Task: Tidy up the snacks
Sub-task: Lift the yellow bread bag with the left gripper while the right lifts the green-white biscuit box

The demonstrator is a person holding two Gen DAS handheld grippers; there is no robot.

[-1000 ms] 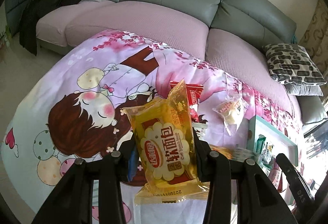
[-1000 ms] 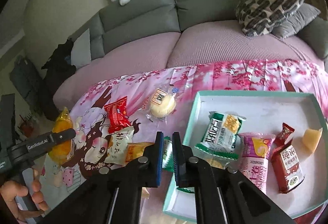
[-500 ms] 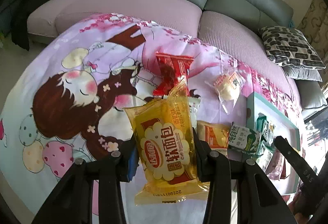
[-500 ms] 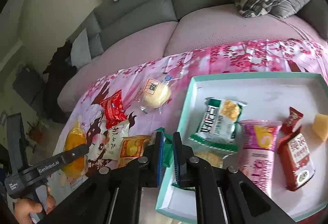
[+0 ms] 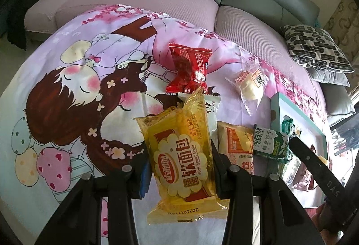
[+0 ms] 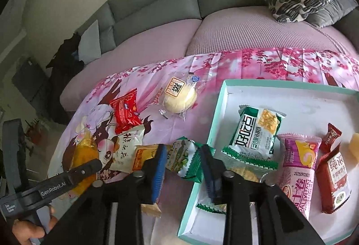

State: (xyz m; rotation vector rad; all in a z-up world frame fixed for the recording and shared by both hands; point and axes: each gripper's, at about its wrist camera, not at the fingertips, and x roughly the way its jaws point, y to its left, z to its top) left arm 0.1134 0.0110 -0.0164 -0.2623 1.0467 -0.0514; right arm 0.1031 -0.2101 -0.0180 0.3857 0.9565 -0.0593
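The teal box (image 6: 221,97) on the cartoon-print surface (image 5: 67,79) already holds several snacks. The left gripper (image 5: 179,168) stays clamped on the yellow bread packet (image 5: 181,155), carried lower. The right gripper (image 6: 182,168), shut a moment ago, is opening around the green packet (image 6: 185,155) beside the box, likely the next pick.

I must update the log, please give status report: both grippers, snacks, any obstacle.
Left hand-held gripper holds yellow bread pack. Right hand-held gripper opening around green packet. Nothing in the way.
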